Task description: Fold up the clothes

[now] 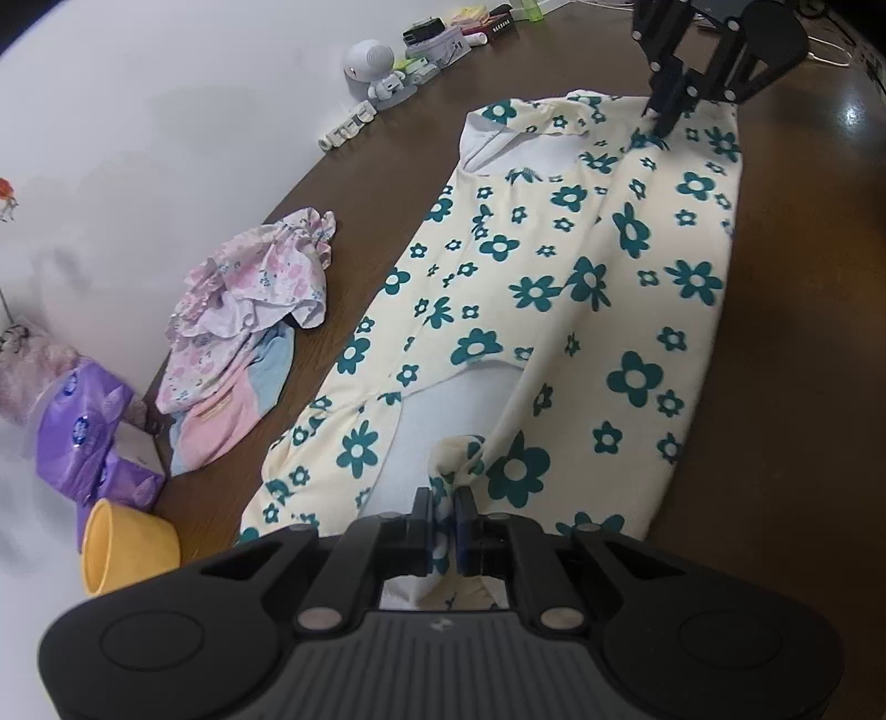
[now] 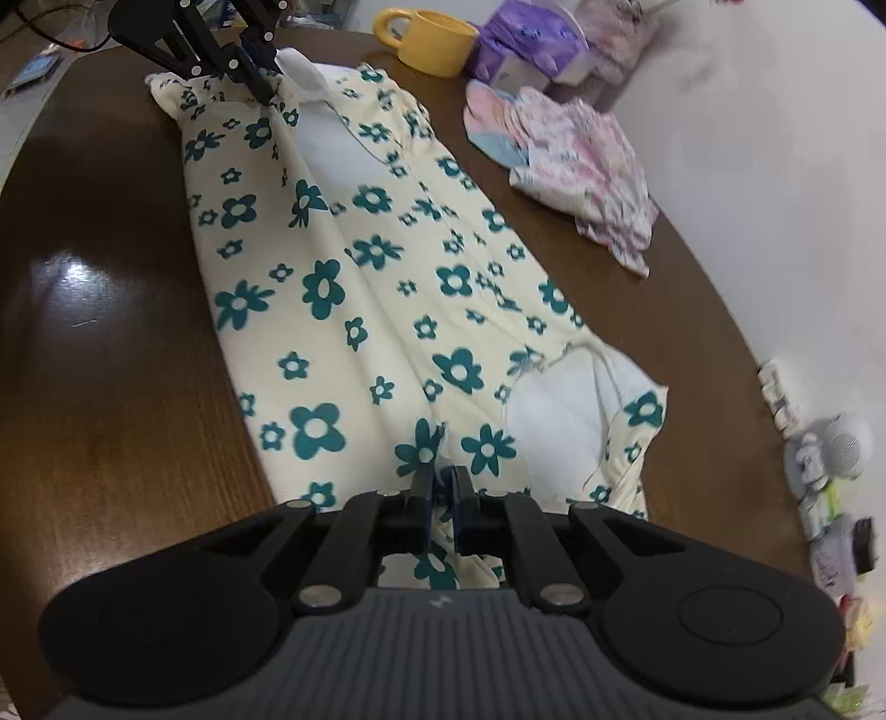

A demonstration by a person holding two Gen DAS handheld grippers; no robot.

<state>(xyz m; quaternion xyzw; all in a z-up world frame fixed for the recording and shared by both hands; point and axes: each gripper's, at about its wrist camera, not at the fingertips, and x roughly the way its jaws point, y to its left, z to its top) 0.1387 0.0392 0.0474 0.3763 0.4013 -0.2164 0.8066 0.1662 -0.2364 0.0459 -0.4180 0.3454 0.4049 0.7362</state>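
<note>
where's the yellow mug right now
The yellow mug stands at the table's far edge in the right wrist view, beside the purple tissue packs.

cream cotton dress with teal flower print (image 1: 554,310) flat on brown wooden table (image 1: 786,387) | heap of pink floral clothes (image 1: 249,310) at its 9 o'clock | yellow ceramic mug (image 1: 130,545) at 7 o'clock, beside purple tissue packs (image 1: 83,437)

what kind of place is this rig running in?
Probably a home, on a round wooden table against a wall. A floral garment lies spread for folding, beside a clothes pile, a yellow mug and purple tissue packs.
</note>
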